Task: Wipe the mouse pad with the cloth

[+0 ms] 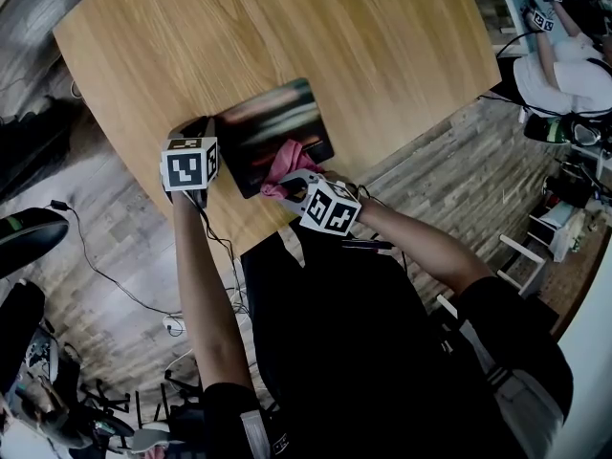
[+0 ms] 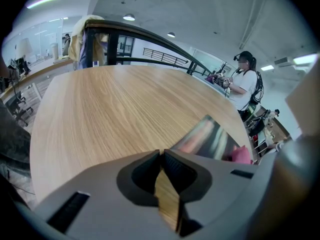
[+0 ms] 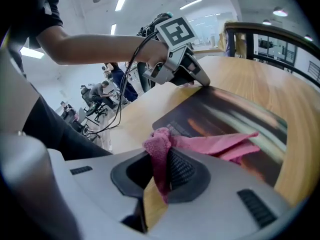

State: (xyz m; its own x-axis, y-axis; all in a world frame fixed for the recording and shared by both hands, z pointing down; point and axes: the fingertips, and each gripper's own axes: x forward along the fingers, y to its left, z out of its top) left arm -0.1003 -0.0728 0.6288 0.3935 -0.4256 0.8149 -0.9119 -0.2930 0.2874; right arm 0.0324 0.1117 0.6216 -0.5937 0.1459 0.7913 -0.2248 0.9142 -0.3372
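Note:
The mouse pad (image 1: 277, 127), dark with a streaky colour print, lies near the front edge of the wooden table (image 1: 287, 27). My left gripper (image 1: 208, 128) is shut, its tips against the pad's left corner; in the right gripper view the left gripper (image 3: 201, 80) presses down there. My right gripper (image 1: 286, 185) is shut on the pink cloth (image 1: 287, 163), which trails onto the pad's near right part. The right gripper view has the cloth (image 3: 210, 144) pinched between the jaws and spread over the mouse pad (image 3: 240, 116). From the left gripper view the pad (image 2: 207, 136) and cloth (image 2: 241, 155) lie just beyond the jaws.
The table's front edge (image 1: 229, 242) runs close under both grippers, with wood floor and cables (image 1: 115, 275) below. A person (image 1: 564, 70) is at the far right, seen standing as a person (image 2: 244, 84) beyond the table. A dark railing (image 2: 145, 36) runs behind the table.

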